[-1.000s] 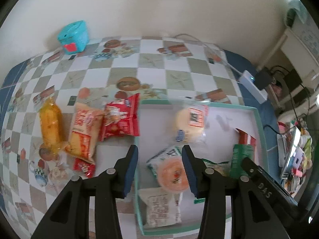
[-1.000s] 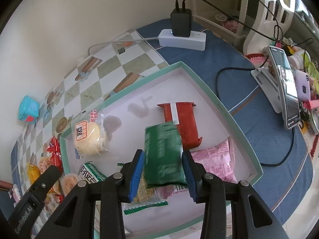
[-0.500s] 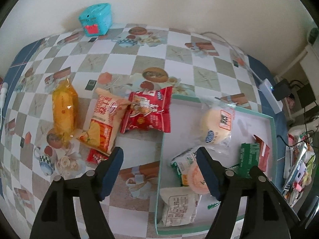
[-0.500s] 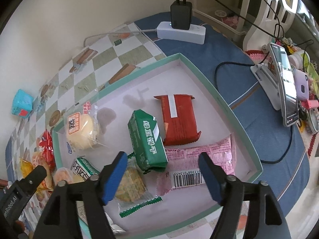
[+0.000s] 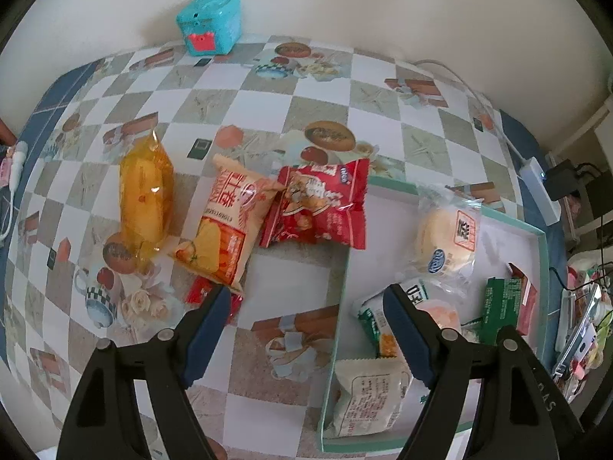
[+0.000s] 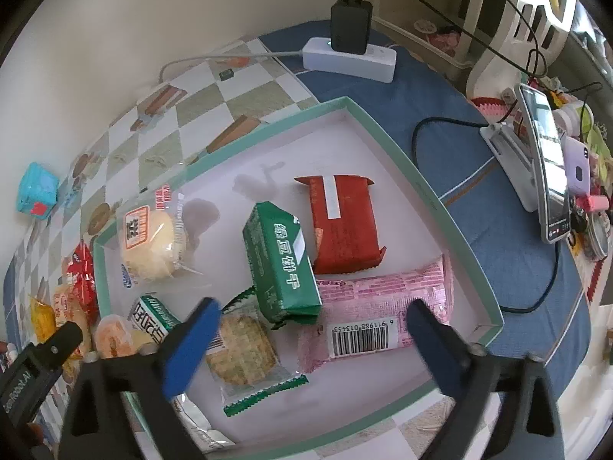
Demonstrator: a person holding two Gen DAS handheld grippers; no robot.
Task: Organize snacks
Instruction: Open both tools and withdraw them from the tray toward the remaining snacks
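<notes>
A shallow teal-rimmed box (image 6: 452, 214) holds a green packet (image 6: 281, 258), a red packet (image 6: 343, 224), a pink packet (image 6: 379, 318), a wrapped bun (image 6: 153, 239), a cracker pack (image 6: 241, 349) and others. My right gripper (image 6: 310, 329) is open and empty above the box's near side. My left gripper (image 5: 306, 320) is open and empty above the table by the box's left rim (image 5: 337, 306). On the table lie a yellow packet (image 5: 143, 195), an orange packet (image 5: 226, 226), a red snack bag (image 5: 320, 203) and a small red packet (image 5: 203, 293).
A teal toy box (image 5: 210, 23) stands by the wall. A white power strip (image 6: 348, 59) with a black charger and cables lies beyond the box. A phone on a stand (image 6: 544, 161) and clutter sit at the right.
My right gripper opened, let go of the green packet in the box and drew back. My left gripper opened wide and moved left, off the box.
</notes>
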